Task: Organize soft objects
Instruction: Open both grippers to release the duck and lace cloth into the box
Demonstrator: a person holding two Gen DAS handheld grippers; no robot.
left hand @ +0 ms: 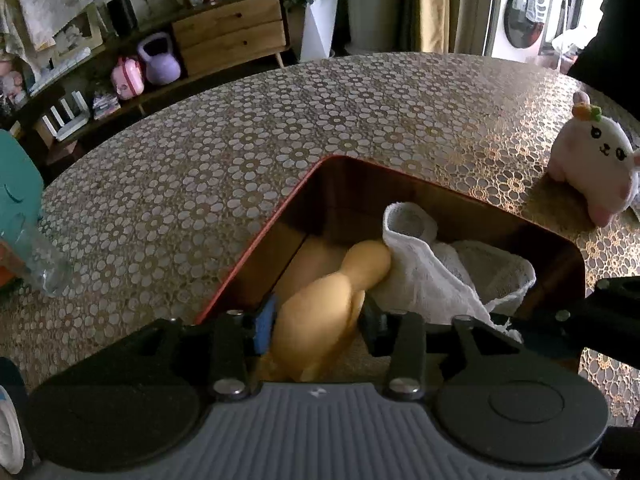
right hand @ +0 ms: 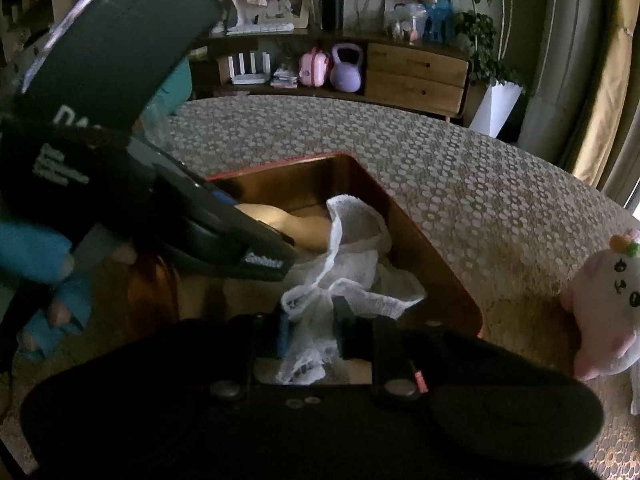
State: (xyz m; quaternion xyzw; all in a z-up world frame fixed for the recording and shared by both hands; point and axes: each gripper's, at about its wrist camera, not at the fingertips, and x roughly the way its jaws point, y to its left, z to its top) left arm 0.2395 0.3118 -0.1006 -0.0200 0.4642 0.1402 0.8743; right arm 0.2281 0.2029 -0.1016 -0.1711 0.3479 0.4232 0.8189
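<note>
An orange-rimmed box (left hand: 256,240) sits sunk among the flower-patterned tablecloth (left hand: 280,128). Inside it lie a yellow plush toy (left hand: 320,304) and a white mesh cloth (left hand: 424,280). My left gripper (left hand: 318,320) reaches over the box's near edge with the yellow plush filling the gap between its fingers, touching both pads. In the right wrist view my right gripper (right hand: 310,324) has a bunched end of the white cloth (right hand: 352,240) between its fingers, above the box (right hand: 420,240). The left gripper's body (right hand: 160,200) crosses this view at the left, held by a blue-gloved hand (right hand: 36,248).
A pink and white bunny plush (left hand: 592,160) stands on the table right of the box, also the bunny (right hand: 600,312) at the right edge. A clear plastic bottle (left hand: 40,264) and a teal object (left hand: 16,184) lie at the left. Shelves and drawers stand beyond the table.
</note>
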